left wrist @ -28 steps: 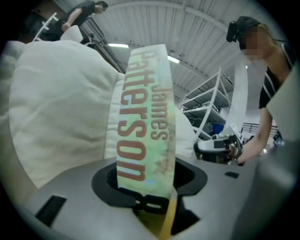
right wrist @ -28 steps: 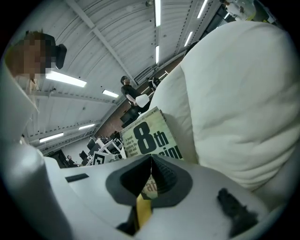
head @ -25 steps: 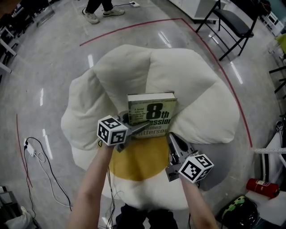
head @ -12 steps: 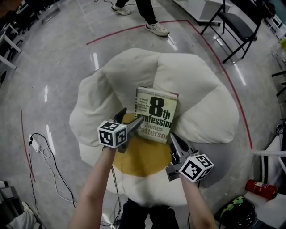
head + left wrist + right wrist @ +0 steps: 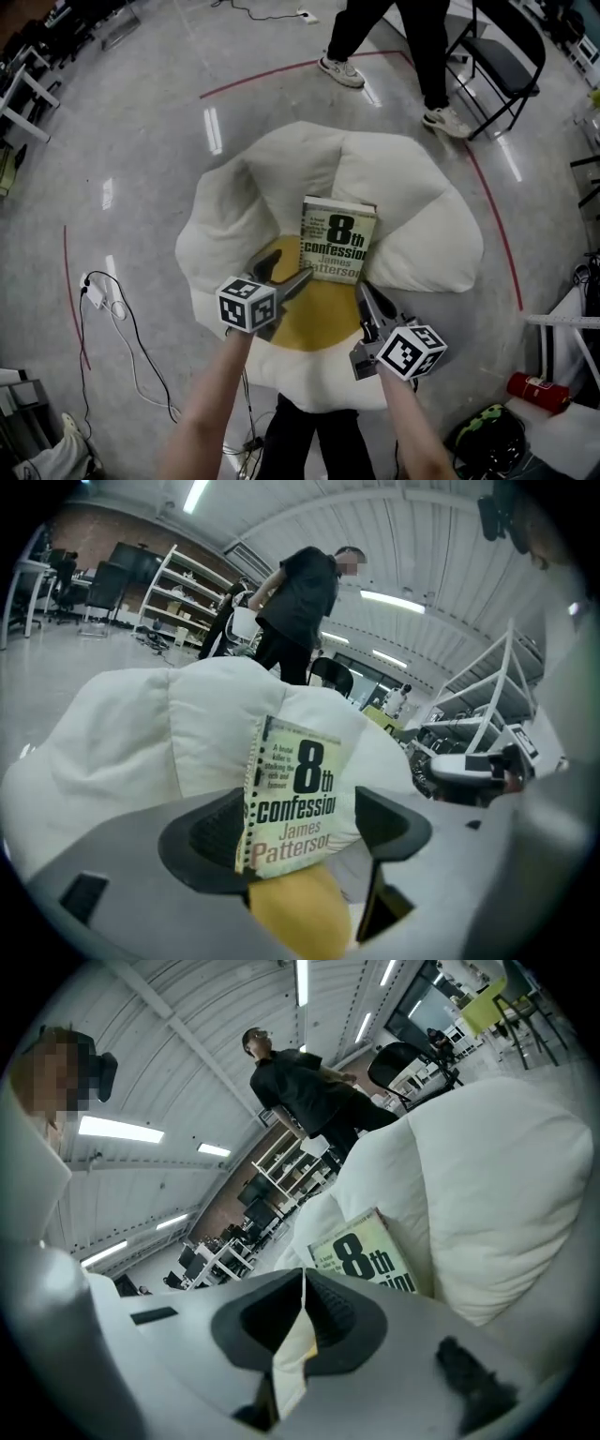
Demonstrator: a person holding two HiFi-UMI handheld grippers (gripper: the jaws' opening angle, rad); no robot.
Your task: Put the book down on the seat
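The left gripper has its jaws spread wide, and nothing is pressed between the pads. Just ahead of them, seen through the gap in the left gripper view, the book stands propped on the seat. Its foot rests on the seat's yellow middle and its back leans on the white part behind. The cover faces both grippers. The tip of this gripper's right jaw is close by the book's lower left corner; whether they touch I cannot tell.

The right gripper sits near the book's lower right corner. Its jaws are closed, tips together, and hold nothing. In the right gripper view the book lies ahead and to the right of the jaws, against the white of the seat.

Beyond the seat, well ahead of the right jaws, a person stands, with a black chair just to their right.
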